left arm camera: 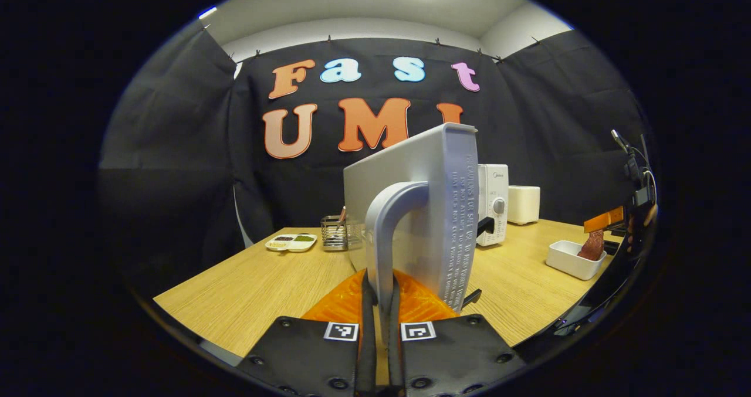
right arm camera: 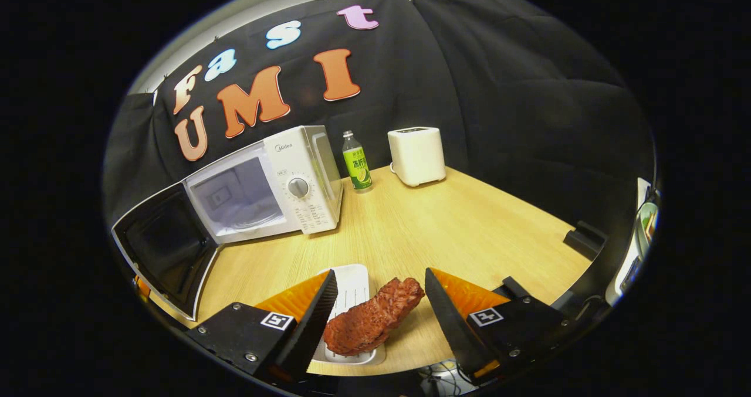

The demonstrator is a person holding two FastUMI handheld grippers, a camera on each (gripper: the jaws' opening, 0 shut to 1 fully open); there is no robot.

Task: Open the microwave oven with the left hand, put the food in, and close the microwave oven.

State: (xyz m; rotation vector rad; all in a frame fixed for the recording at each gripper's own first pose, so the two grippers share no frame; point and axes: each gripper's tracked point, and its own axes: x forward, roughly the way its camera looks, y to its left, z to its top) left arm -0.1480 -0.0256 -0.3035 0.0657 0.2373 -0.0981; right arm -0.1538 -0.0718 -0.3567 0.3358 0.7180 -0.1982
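Clamped on the door handle [left arm camera: 390, 233] of the microwave [right arm camera: 281, 180], the left gripper [left arm camera: 380, 326] has both fingers pressed together around the pale curved bar, which rises just ahead of them in the left gripper view. Its door [left arm camera: 422, 203] is swung wide open and seen nearly edge-on there; in the right gripper view the dark inner face of the door stands to the left of the oven body, and the lit cavity is open with nothing visible inside.

Nearest in the right gripper view, the right gripper [right arm camera: 375, 315] has its fingers spread apart on either side of the food [right arm camera: 371, 322], a reddish-brown chunk of meat; I cannot tell whether either finger touches it. The meat sits tilted, its low end in a white tray [right arm camera: 352, 303] on the wooden table [right arm camera: 446, 227], in front of the microwave.

Beyond, just right of the microwave, stands a green bottle [right arm camera: 355, 161], and right of that a white toaster [right arm camera: 415, 154].

In the left gripper view, left of the microwave door, a wire basket [left arm camera: 334, 233] holds something I cannot make out, and a divided dish [left arm camera: 291, 242] holds dark and green portions.
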